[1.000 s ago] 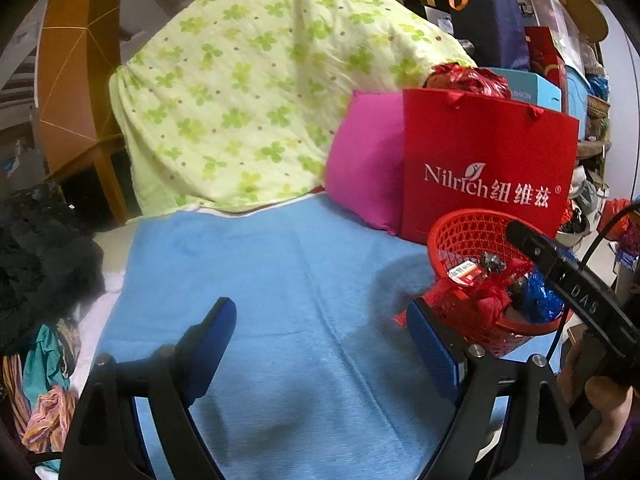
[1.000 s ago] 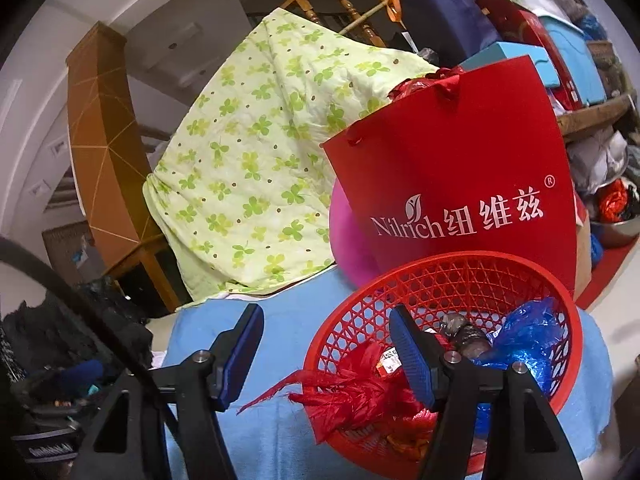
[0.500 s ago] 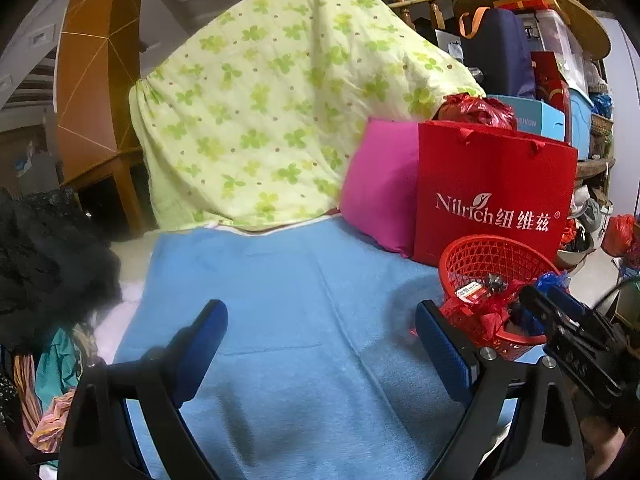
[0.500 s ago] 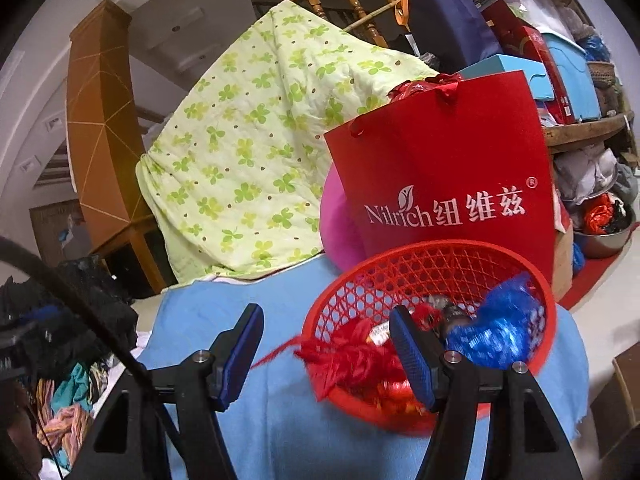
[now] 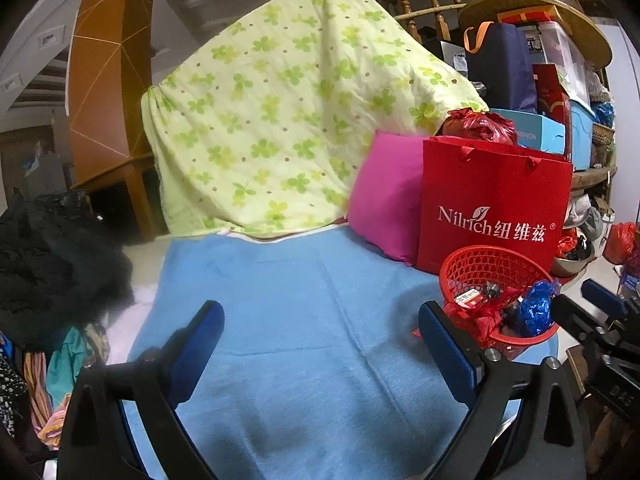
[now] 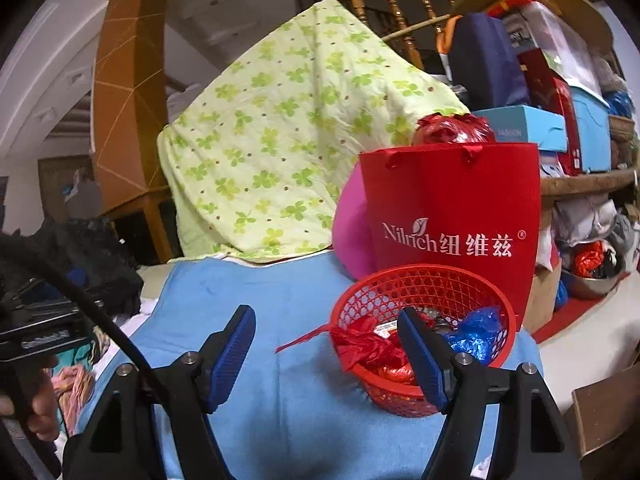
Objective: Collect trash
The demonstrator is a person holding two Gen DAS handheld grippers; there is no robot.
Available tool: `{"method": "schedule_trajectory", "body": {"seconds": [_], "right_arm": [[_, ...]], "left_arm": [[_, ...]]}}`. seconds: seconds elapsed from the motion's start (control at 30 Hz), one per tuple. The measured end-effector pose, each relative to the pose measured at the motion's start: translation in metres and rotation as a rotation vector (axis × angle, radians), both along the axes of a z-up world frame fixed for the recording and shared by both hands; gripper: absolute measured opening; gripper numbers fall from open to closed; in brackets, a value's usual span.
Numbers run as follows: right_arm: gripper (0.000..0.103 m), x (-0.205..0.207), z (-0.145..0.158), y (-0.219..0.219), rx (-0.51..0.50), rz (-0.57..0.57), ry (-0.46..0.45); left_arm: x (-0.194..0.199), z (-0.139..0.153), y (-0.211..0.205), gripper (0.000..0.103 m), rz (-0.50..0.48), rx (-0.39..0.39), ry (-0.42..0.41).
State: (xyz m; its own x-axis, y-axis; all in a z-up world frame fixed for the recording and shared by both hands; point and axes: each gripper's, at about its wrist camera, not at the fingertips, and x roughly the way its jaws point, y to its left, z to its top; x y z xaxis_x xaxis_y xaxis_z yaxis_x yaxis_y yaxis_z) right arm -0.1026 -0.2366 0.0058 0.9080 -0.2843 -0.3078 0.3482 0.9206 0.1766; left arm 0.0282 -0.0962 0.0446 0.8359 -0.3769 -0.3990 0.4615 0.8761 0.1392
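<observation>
— Both grippers, left gripper (image 5: pixel 320 344) and right gripper (image 6: pixel 328 348), have drawn back, jaws opening, nothing between them.

— So the trash (image 6: pixel 372 340) sits in the red basket (image 6: pixel 424 280), far right on the blue cloth (image 5: pixel 288 300); collecting looks finished.

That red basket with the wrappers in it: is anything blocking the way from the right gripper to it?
Nothing visible does. The red basket sits on the blue blanket just ahead of the right gripper, whose empty jaws are opening. The red paper bag and pink cushion stand behind it.
</observation>
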Motion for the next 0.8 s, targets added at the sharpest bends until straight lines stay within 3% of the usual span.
{"method": "schedule_trajectory", "body": {"seconds": [0.43, 0.8], "right_arm": [[0.077, -0.029, 0.033, 0.021, -0.05, -0.015, 0.023], [0.078, -0.053, 0.047, 0.032, -0.086, -0.036, 0.035]], "left_arm": [[-0.016, 0.005, 0.014, 0.098, 0.034, 0.018, 0.004], [-0.037, 0.019, 0.02, 0.098, 0.021, 0.025, -0.042]]}}
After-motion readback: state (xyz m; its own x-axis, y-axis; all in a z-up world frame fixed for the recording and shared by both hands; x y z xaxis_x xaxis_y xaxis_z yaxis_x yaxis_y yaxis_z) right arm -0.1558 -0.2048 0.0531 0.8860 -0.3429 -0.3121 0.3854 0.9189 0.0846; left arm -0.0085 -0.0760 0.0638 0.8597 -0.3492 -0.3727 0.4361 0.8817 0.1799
